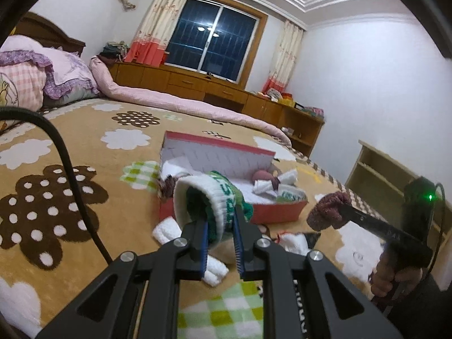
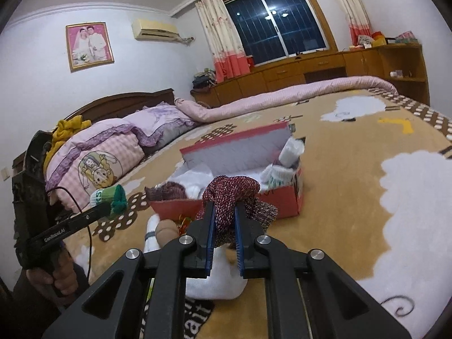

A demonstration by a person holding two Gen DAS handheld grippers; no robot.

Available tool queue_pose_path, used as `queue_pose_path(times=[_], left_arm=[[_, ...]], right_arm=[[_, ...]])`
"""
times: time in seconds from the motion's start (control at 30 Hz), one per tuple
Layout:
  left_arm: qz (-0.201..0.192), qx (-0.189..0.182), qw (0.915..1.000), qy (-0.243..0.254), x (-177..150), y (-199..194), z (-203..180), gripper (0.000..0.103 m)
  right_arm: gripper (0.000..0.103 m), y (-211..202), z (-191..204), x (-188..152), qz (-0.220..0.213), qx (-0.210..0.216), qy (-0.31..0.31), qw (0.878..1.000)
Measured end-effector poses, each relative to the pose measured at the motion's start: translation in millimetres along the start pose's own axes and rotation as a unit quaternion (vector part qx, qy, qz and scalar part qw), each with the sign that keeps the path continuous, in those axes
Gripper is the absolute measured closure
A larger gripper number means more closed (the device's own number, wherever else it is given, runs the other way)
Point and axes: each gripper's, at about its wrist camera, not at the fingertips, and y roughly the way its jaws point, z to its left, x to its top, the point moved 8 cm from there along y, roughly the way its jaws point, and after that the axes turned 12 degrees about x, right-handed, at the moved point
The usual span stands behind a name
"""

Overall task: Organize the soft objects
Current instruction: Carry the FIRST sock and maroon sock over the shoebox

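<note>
My left gripper (image 1: 221,236) is shut on a white and green sock (image 1: 209,197), held above the bed in front of the red box (image 1: 279,212). It also shows in the right wrist view (image 2: 110,196). My right gripper (image 2: 224,231) is shut on a maroon knitted sock (image 2: 228,195), just before the red box (image 2: 279,202); the sock also shows in the left wrist view (image 1: 329,209). The box holds white socks (image 1: 276,183) and other soft items. Loose white socks (image 1: 166,230) lie on the bed under the grippers.
The bed has a tan blanket (image 1: 93,147) with cloud and flower patterns. Pillows (image 2: 113,147) and a rolled pink quilt (image 2: 296,90) lie at the far side. Wooden cabinets (image 2: 310,67) stand under the window. A low wooden shelf (image 1: 381,169) is beside the bed.
</note>
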Motion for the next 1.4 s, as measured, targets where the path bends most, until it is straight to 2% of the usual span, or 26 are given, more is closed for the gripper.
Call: queue_pose_path(times=[0.17, 0.3, 0.5, 0.57, 0.77, 1.13, 1.23, 1.4], left_arm=[[0.001, -0.014, 0.9988, -0.047, 22, -1, 14, 0.088], [-0.011, -0.008, 0.9983, -0.057, 41, -6, 21, 0.088], [-0.038, 0.009, 0.9989, -0.024, 68, -9, 16, 0.088], [-0.037, 0.026, 0.9990, -0.005, 72, -1, 16, 0.088], [-0.032, 0.036, 0.9988, 0.009, 79, 25, 16, 0.088], [0.027, 0.050, 0.9952, 0.079, 75, 112, 4, 0.088], [0.052, 0.065, 0.9909, 0.106, 68, 140, -1, 0.087], [0.092, 0.084, 0.9846, 0.123, 47, 174, 4, 0.087]], right_arm=[[0.090, -8, 8, 30, -0.020, 0.010, 0.001, 1.000], [0.090, -13, 13, 51, -0.033, 0.012, -0.016, 0.999], [0.089, -12, 5, 74, -0.049, -0.005, -0.054, 0.997], [0.089, -5, -3, 76, -0.043, -0.009, -0.051, 0.998], [0.089, 21, -26, 79, -0.016, -0.016, -0.044, 0.999], [0.089, 78, -55, 95, 0.021, -0.039, -0.095, 0.994], [0.089, 93, -66, 87, 0.046, -0.048, -0.092, 0.994], [0.089, 100, -74, 65, 0.075, -0.051, -0.082, 0.992]])
